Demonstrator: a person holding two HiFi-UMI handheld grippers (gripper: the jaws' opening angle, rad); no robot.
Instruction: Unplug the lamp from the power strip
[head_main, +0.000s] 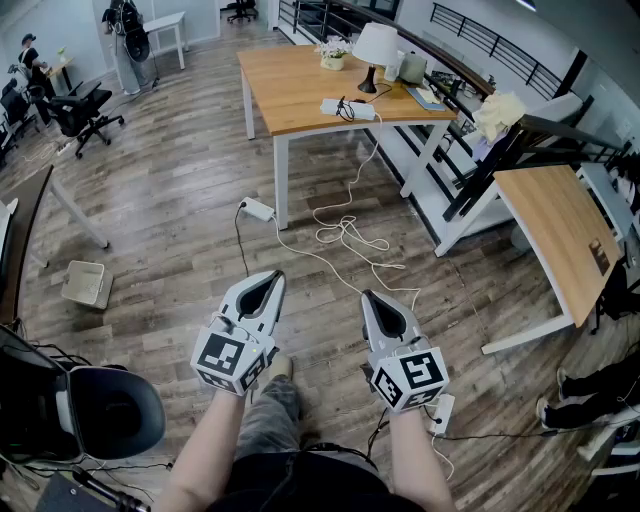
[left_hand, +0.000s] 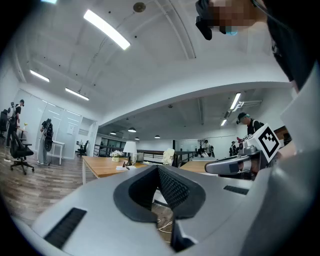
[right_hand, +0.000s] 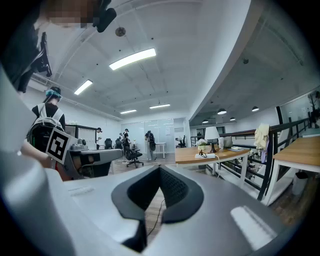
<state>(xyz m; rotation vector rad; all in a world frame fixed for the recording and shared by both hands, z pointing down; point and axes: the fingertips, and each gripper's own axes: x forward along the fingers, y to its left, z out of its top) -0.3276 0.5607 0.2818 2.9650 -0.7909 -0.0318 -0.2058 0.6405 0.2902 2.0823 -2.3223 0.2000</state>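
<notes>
The white-shaded lamp (head_main: 376, 45) stands at the far end of a wooden table (head_main: 290, 85). A white power strip (head_main: 348, 108) lies on that table in front of it, with black plugs in it. From the strip a white cord (head_main: 345, 235) drops to the floor. Both grippers are held low over the floor, far short of the table. My left gripper (head_main: 272, 280) is shut and empty, and so is my right gripper (head_main: 368, 298). In the right gripper view the lamp (right_hand: 212, 134) and strip (right_hand: 205, 155) are small in the distance beyond the shut right gripper (right_hand: 160, 167).
A white adapter (head_main: 258, 208) with a black lead lies by the table leg. A second wooden table (head_main: 560, 240) and a black rack (head_main: 520, 150) stand at right. A small box (head_main: 86, 283) and a black chair (head_main: 110, 410) are at left. Another strip (head_main: 440, 412) lies by my feet.
</notes>
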